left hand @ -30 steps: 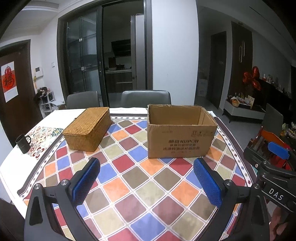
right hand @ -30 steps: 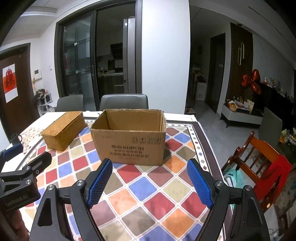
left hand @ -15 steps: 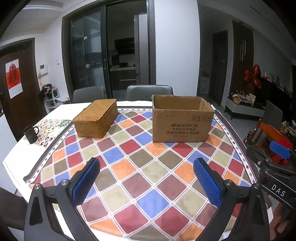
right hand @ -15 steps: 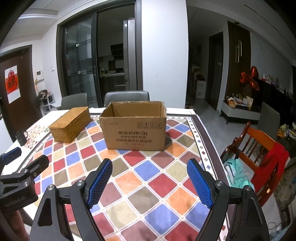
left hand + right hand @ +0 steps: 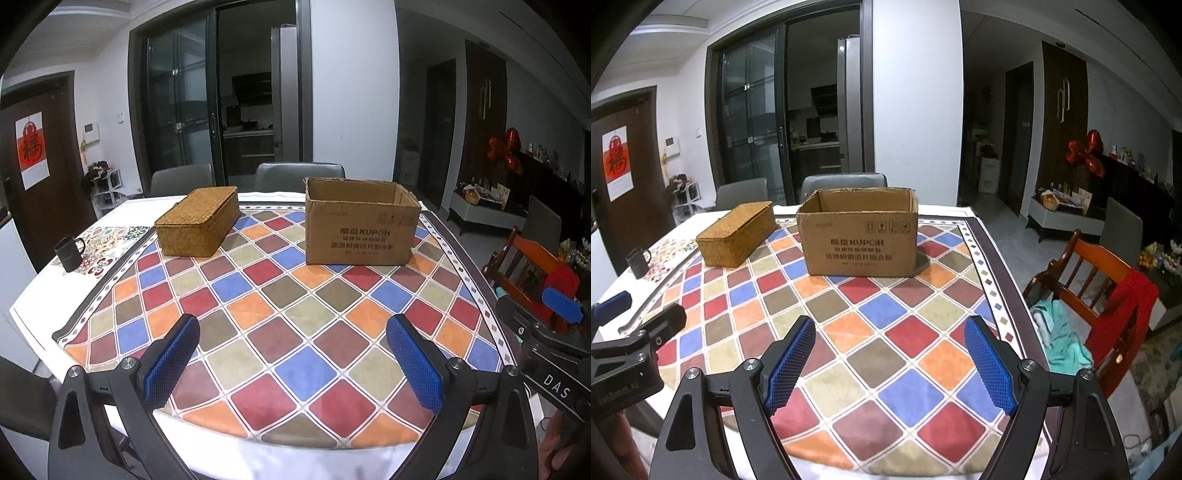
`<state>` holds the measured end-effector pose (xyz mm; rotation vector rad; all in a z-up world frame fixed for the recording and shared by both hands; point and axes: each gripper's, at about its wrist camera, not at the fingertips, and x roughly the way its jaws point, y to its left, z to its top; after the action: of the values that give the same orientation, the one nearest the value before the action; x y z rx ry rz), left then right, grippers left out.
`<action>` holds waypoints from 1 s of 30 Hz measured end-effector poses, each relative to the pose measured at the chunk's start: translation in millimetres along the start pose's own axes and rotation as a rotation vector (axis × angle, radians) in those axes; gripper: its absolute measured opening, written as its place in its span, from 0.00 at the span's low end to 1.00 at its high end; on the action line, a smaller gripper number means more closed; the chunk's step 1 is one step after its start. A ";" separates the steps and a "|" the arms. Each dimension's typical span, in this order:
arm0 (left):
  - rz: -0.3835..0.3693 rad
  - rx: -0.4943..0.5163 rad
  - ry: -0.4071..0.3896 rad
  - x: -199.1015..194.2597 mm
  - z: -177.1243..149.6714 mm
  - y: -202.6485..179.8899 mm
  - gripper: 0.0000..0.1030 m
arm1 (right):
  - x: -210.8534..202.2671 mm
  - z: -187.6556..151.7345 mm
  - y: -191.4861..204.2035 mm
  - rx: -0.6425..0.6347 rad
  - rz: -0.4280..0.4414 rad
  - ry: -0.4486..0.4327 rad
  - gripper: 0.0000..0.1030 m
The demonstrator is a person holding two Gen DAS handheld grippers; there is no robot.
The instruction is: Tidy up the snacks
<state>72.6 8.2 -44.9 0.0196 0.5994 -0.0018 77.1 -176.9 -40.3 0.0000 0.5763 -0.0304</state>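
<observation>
1. No snacks in sight in either view: cardboard box (image 5: 362, 229) open at the top, inside hidden by its walls; woven basket (image 5: 199, 221) lidded, just left of the box, apart from it.
2. Stage unsettled: fits snacks already packed into box or basket, and equally snacks waiting out of sight. No particular move called for on this evidence; any next move hangs on finding where the snacks are.
3. Both containers standing on the far half of the worktop (image 5: 295, 332), on its chequered cloth; black mug (image 5: 68, 251) well left of the box, beyond the basket.
4. Left gripper (image 5: 291, 363) spread wide, holding nothing, hovering over the near edge, well short of the box.
5. Right gripper (image 5: 890, 365) likewise wide and empty, near edge, box straight ahead and well apart.
</observation>
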 end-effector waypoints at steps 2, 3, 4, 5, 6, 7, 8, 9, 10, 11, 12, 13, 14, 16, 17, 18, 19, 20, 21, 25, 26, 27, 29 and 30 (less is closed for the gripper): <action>-0.003 0.004 0.001 -2.4 -2.9 -2.2 1.00 | -3.0 -3.4 -1.1 0.000 -0.003 -0.002 0.81; -0.003 0.006 0.001 -3.3 -4.1 -2.9 1.00 | -4.7 -5.0 -2.0 0.003 -0.005 -0.005 0.81; -0.005 0.006 0.002 -4.7 -5.2 -3.8 1.00 | -5.5 -5.5 -3.5 0.006 -0.006 -0.005 0.81; -0.006 0.007 0.001 -5.3 -5.8 -4.0 1.00 | -6.6 -6.2 -5.1 0.010 -0.007 -0.005 0.81; -0.004 0.007 0.001 -5.2 -6.1 -4.0 1.00 | -7.7 -6.7 -6.6 0.013 -0.009 -0.006 0.81; -0.005 0.007 0.001 -5.1 -6.0 -3.8 1.00 | -8.9 -7.7 -7.6 0.014 -0.012 -0.008 0.81; -0.005 0.009 0.000 -6.5 -6.9 -4.5 1.00 | -9.9 -8.0 -8.8 0.015 -0.015 -0.010 0.81; -0.004 0.009 0.000 -6.1 -6.8 -4.4 1.00 | -10.9 -8.1 -9.4 0.016 -0.017 -0.011 0.81; -0.003 0.008 0.000 -6.3 -7.1 -4.4 1.00 | -11.4 -8.0 -10.0 0.017 -0.017 -0.011 0.81; -0.003 0.007 0.001 -5.7 -6.8 -4.2 1.00 | -11.6 -8.1 -10.3 0.017 -0.016 -0.012 0.81; -0.004 0.007 0.002 -5.3 -6.6 -4.1 1.00 | -11.4 -8.2 -10.2 0.016 -0.017 -0.012 0.81; -0.003 0.006 0.000 -5.4 -6.8 -4.1 1.00 | -11.9 -8.3 -10.6 0.016 -0.016 -0.013 0.81; -0.002 0.006 0.000 -6.5 -7.7 -4.8 1.00 | -11.5 -8.5 -10.5 0.016 -0.016 -0.012 0.81; 0.000 0.005 0.000 -9.1 -9.2 -5.2 1.00 | -11.9 -8.4 -11.0 0.015 -0.015 -0.013 0.81; 0.000 0.005 0.000 -10.2 -10.2 -5.9 1.00 | -12.0 -8.5 -10.9 0.015 -0.016 -0.014 0.81; 0.001 0.007 0.000 -10.2 -9.5 -5.3 1.00 | -12.6 -8.6 -11.8 0.015 -0.016 -0.015 0.81; 0.001 0.007 0.000 -11.2 -10.2 -5.8 1.00 | -13.2 -8.1 -12.0 0.016 -0.015 -0.015 0.81; -0.001 0.006 0.000 -11.3 -9.9 -4.9 1.00 | -13.4 -8.2 -12.2 0.016 -0.015 -0.015 0.81; 0.000 0.006 0.000 -11.3 -9.7 -4.8 1.00 | -14.1 -8.4 -13.0 0.016 -0.015 -0.015 0.81; -0.003 0.006 0.002 -12.1 -9.8 -4.6 1.00 | -14.7 -8.1 -12.7 0.016 -0.016 -0.016 0.81; -0.002 0.007 0.002 -12.8 -9.6 -4.3 1.00 | -15.0 -8.1 -13.0 0.016 -0.016 -0.016 0.81; -0.002 0.006 0.002 -12.6 -9.0 -4.2 1.00 | -14.7 -8.2 -12.8 0.016 -0.015 -0.016 0.81; -0.001 0.007 0.001 -13.0 -9.3 -4.2 1.00 | -14.9 -8.3 -13.0 0.016 -0.015 -0.016 0.81; -0.001 0.006 0.001 -13.4 -9.0 -3.9 1.00 | -15.2 -8.5 -13.2 0.016 -0.015 -0.016 0.81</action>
<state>56.4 4.4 -44.8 0.0256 0.6003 -0.0044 59.3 -189.6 -39.0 0.0111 0.5597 -0.0496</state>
